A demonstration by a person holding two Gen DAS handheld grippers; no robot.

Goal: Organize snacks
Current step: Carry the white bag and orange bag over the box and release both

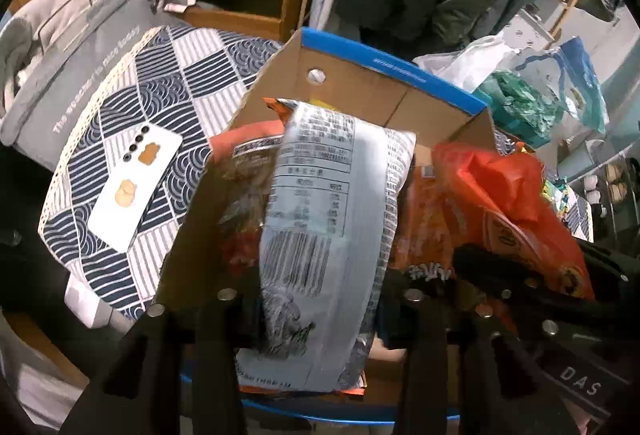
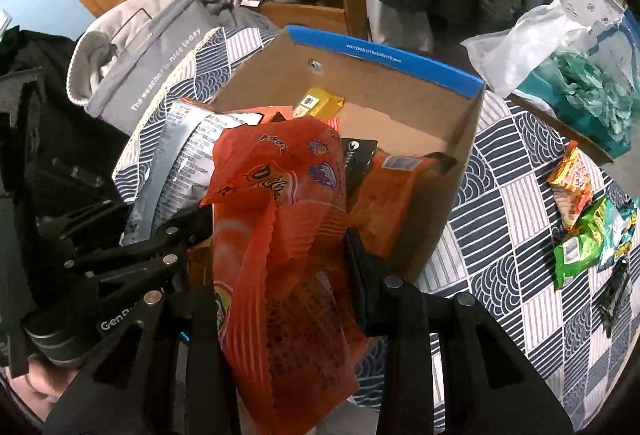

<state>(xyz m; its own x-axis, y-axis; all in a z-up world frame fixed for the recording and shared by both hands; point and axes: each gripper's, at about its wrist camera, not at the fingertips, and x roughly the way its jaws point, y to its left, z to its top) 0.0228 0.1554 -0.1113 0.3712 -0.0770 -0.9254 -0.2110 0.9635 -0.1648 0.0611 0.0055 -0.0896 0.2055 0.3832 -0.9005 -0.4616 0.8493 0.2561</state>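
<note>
Left gripper [image 1: 320, 299]: jaws set either side of a silver snack bag [image 1: 328, 235], printed back and barcode facing up; whether the pads press on it cannot be told from this view. The bag lies over the near-left part of an open cardboard box [image 1: 360, 87] with a blue rim. Right gripper [image 2: 280, 255]: jaws closed on an orange snack bag [image 2: 280, 227], held over the near edge of the same box. Box contents, further in: an orange packet [image 2: 384, 195], a black packet [image 2: 356, 155] and a yellow packet [image 2: 320, 103] near the far wall. The box stands on a patterned blue-and-white cloth [image 1: 160, 83]. A white phone [image 1: 136, 187] lies on the cloth left of the box. Loose snack packets [image 2: 576, 203] lie on the cloth to the right, well apart from the box. Beyond: a grey bag [image 1: 80, 75] with printed lettering, and clear plastic bags [image 2: 560, 47].
</note>
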